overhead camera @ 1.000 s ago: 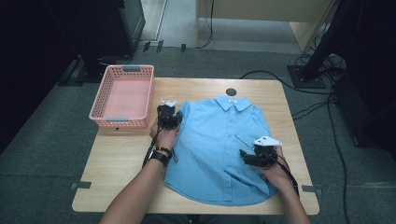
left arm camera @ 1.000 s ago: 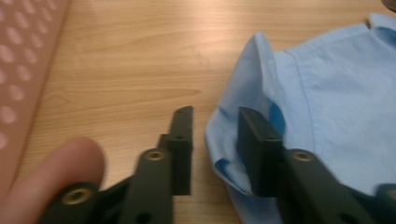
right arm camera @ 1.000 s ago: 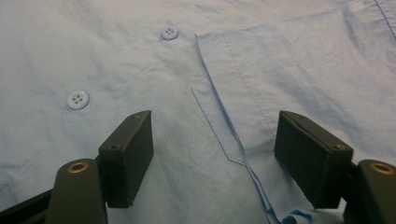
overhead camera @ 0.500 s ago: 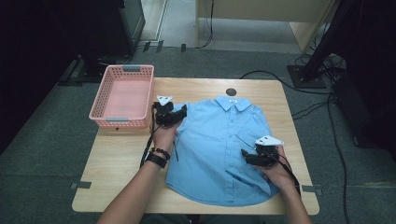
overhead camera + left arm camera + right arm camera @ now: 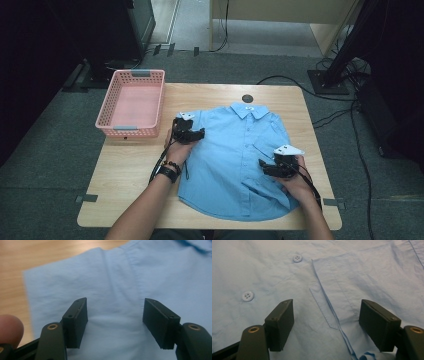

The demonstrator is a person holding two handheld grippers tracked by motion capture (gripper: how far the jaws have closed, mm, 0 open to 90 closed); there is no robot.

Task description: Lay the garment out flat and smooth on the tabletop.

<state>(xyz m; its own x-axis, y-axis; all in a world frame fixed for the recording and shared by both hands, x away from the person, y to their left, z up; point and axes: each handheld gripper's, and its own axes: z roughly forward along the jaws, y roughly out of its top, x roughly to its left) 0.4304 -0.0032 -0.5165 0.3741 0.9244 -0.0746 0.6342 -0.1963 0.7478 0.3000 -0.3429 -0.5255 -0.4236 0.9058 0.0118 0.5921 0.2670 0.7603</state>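
Right hand-held gripper [image 5: 264, 167], at 5 o'clock on the tabletop [image 5: 125, 175]: jaws apart, empty, over the pocket of the light-blue short-sleeved shirt [image 5: 240, 155], unmoved. Shirt lies flat at centre, collar toward 12. Left hand-held gripper [image 5: 194, 134], at 10 o'clock: jaws have just been opening, sleeve fabric beneath, unpinched. Judgement: sleeve released; fold pending.

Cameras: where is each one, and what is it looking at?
High view: above the table, looking down at the shirt, both forearms, left gripper, right gripper.
Left gripper view: rides that gripper, open jaws over the sleeve, a fingertip.
Right gripper view: open jaws over the pocket.
All share the shirt.
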